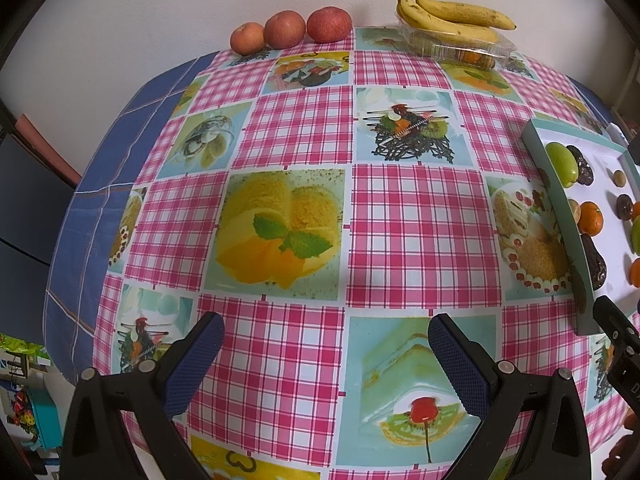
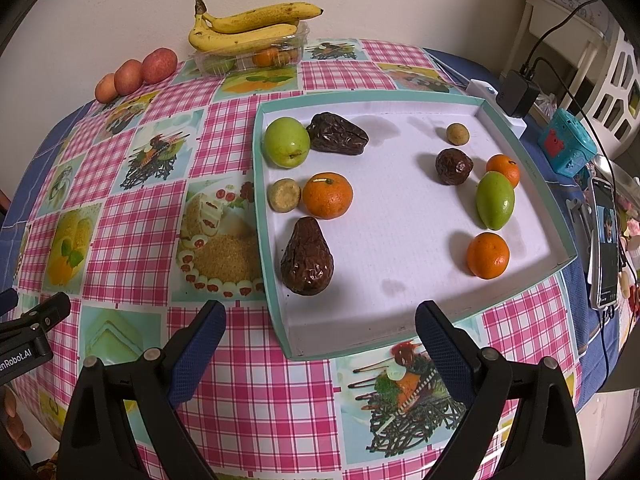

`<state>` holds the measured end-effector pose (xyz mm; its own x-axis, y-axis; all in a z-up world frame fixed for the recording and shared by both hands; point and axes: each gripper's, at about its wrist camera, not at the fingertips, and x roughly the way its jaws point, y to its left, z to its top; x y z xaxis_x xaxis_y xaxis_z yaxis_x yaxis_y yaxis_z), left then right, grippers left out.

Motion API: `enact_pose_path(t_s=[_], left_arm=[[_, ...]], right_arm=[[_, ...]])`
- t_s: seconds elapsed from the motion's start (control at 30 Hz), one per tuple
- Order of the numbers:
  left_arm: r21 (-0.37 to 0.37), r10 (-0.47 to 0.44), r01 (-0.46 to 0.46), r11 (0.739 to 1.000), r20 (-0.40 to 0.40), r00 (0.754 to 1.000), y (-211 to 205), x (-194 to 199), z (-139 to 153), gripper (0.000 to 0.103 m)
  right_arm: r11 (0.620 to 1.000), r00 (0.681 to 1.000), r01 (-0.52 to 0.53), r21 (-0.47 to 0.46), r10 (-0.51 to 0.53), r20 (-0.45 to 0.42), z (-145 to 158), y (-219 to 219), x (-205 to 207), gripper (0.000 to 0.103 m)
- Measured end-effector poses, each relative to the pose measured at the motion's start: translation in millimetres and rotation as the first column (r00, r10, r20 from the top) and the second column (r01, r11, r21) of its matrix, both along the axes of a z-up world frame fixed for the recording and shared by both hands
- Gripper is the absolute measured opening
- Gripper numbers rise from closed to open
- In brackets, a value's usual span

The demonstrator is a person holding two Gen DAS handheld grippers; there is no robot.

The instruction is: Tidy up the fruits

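A teal-rimmed white tray [image 2: 400, 98] holds small fruits. On its left side lie a green fruit [image 2: 286, 142], two dark dates [image 2: 337, 133] [image 2: 307, 258], a tan longan [image 2: 283, 195] and an orange [image 2: 327, 195]. On its right side lie a longan [image 2: 457, 134], a date [image 2: 453, 166], two oranges [image 2: 503, 169] [image 2: 487, 255] and a green fruit [image 2: 495, 200]. My right gripper [image 2: 320, 336] is open and empty before the tray's near edge. My left gripper [image 1: 326, 350] is open and empty over bare cloth, left of the tray [image 1: 560, 200].
Three apples [image 1: 286, 29] sit at the table's far edge by the wall. Bananas [image 1: 448, 14] rest on a clear plastic box [image 1: 460, 46] holding more fruit. A phone [image 2: 604, 240], a charger [image 2: 518, 94] and a blue toy [image 2: 566, 144] stand right of the tray.
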<state>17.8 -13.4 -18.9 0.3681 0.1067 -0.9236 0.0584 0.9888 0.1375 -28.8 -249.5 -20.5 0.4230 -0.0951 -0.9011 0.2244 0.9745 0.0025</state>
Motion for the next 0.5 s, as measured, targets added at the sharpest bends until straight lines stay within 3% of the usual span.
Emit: enact_pose_path(t_s=[0.5], left_arm=[[0.001, -0.009, 0.009, 1.0, -0.002, 1.0, -0.2, -0.9, 0.8, 0.103]], right_arm=[[1.0, 1.0, 0.002, 0.001, -0.002, -0.001, -0.2, 0.6, -0.4, 0.096]])
